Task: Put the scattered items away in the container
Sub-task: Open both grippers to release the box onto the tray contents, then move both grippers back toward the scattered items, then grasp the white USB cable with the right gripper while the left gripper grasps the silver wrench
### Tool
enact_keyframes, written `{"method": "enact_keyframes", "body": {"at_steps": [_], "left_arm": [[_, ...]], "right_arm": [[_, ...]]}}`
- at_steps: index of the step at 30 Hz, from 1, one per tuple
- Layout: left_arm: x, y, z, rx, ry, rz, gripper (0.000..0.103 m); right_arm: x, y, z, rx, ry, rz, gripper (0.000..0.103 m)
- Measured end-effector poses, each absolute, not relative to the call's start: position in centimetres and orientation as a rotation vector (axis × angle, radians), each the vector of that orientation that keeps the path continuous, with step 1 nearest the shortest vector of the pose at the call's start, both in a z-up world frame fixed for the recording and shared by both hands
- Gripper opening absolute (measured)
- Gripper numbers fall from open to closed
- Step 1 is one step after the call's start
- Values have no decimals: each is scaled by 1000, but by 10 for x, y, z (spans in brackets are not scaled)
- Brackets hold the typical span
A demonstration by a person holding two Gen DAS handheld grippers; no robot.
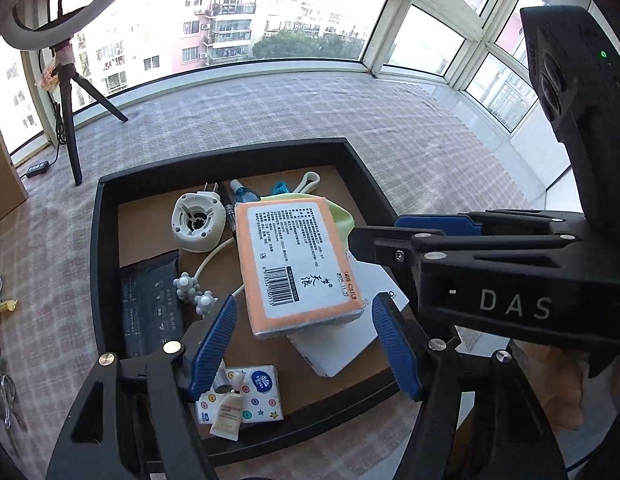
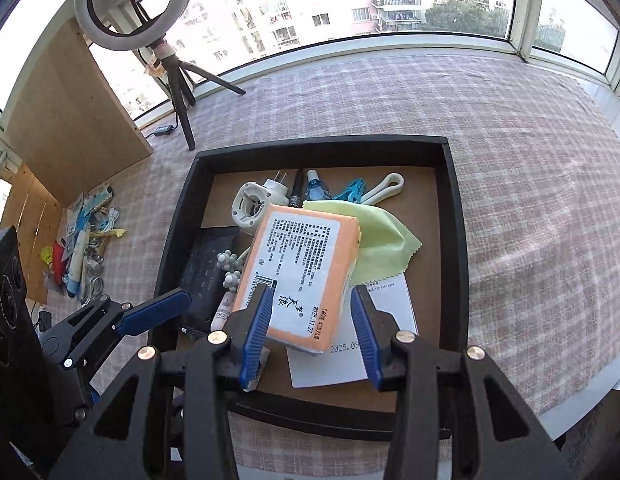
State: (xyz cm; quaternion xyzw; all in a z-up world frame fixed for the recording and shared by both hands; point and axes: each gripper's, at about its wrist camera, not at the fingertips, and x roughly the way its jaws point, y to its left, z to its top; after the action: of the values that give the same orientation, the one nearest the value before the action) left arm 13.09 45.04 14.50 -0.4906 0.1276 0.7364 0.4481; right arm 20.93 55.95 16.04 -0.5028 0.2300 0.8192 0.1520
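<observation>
Right tongs (image 2: 313,332) over a black tray (image 2: 455,216) of small household items on a checked worktop (image 2: 529,160).

The blue fingers (image 2: 256,332) stand on either side of an orange tissue pack (image 2: 302,276), a gap showing at the right finger. The pack lies tilted on a yellow-green cloth (image 2: 383,248) and a white sheet (image 2: 393,304). The left tongs (image 2: 154,312) reach in from the left. A pile of loose items (image 2: 84,248) lies outside the tray by a ring light (image 2: 136,4).

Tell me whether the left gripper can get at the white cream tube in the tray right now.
Probably yes. The left gripper is open and empty, and the cream tube lies uncovered atop the tissue pack by the tray's near wall, just below its fingers. That wall might crowd the approach.
</observation>
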Motion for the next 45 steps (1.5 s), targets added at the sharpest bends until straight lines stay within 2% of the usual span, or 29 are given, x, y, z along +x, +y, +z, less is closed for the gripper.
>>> {"method": "enact_keyframes", "body": {"at_steps": [9,18,23,27,35,38,45], "left_arm": [[78,365,139,-1280,218,2023,66],[32,243,119,-1392,149,2260,66],[18,176,100,-1482,110,2341,66],[13,138,87,-1510,91,2369,65],[1,111,64,-1560,52,2313,65],[-6,118,54,-1573,94,2296,58],[-21,129,39,-1607,139,2260,53]], "right_arm": [[139,494,162,-1546,557,2554,41],[43,397,151,-1725,318,2794,41],[-4,351,141,-1803,281,2816,40],[-46,327,127,-1871,340,2762,40],[-112,287,92,-1986,327,2657,40],[-133,282,76,-2034,362,2615,40],[-167,276,50,-2092,411,2549,40]]}}
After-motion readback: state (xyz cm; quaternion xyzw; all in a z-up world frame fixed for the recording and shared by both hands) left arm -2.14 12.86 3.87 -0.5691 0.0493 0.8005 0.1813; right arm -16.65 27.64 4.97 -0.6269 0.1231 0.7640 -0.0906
